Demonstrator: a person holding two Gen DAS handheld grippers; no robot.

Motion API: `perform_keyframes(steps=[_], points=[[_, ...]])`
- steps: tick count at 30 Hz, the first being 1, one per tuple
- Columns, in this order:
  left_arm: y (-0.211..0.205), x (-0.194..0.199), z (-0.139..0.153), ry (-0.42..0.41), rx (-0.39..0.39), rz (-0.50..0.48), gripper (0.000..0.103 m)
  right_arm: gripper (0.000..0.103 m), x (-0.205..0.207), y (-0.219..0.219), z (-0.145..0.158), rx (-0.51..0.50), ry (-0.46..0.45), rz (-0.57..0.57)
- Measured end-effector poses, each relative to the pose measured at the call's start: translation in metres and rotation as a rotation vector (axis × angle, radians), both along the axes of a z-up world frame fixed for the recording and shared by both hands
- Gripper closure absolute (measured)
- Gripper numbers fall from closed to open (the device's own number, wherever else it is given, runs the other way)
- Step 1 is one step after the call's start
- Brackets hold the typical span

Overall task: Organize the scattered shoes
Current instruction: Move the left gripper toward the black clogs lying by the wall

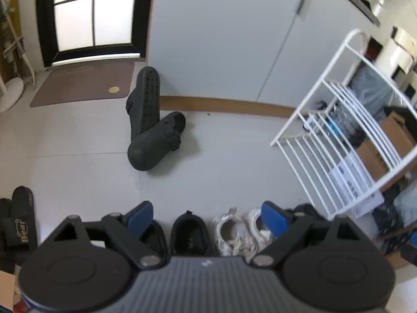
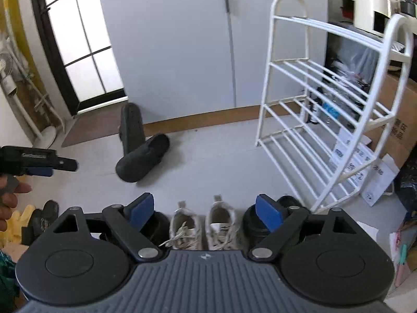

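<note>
Black clogs [image 1: 153, 127], off-white sneakers [image 2: 203, 227], white rack [image 2: 325, 120], brown doormat [image 1: 83, 82].

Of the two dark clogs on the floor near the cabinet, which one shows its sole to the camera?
The clog nearer the cabinet stands tipped up, its dotted sole showing. The other clog lies low across its base, upper side visible.

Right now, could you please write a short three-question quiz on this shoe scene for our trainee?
1. True or false: the white shoe rack already holds shoes.
2. Which shoes lie scattered by the cabinet? A) white sneakers B) dark clogs C) yellow slippers
3. Fill in: both the left gripper and the right gripper are ____.

Key:
1. False; its shelves are bare.
2. B; the dark clogs lie crossed, one on its side, while the white sneakers sit paired.
3. Open, holding nothing.
</note>
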State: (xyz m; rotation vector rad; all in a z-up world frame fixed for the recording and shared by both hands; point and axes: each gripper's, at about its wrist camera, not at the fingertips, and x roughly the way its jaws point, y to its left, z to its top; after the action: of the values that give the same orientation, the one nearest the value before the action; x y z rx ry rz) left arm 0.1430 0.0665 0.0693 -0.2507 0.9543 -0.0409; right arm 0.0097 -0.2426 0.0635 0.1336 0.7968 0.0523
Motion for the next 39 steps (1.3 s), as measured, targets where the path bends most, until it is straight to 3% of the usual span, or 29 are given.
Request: perform_keyframes(steps=[7, 21, 26, 29, 39], points=[[0.030, 0.003, -0.005, 0.024, -0.144, 0.109, 0.012, 0.013, -0.001, -0.035, 0.005, 0.043, -0.035, -0.076], [0.054, -0.018, 0.005, 0.003, -0.060, 0.176, 0.014, 0.013, 0.014, -0.047, -0.010, 0.136, 0.003, -0.058], [0.041, -0.022, 0.026, -0.048, -0.125, 0.147, 0.014, 0.013, 0.021, -0.031, -0.014, 0.132, 0.015, -0.019], [0.035, -0.015, 0.032, -0.024, -0.147, 0.171, 0.014, 0.013, 0.022, -0.021, -0.016, 0.140, 0.024, 0.003], [0.002, 0.015, 0.066, -0.007, 0.022, 0.163, 0.014, 0.013, 0.026, -0.035, -0.008, 0.215, -0.025, -0.001]])
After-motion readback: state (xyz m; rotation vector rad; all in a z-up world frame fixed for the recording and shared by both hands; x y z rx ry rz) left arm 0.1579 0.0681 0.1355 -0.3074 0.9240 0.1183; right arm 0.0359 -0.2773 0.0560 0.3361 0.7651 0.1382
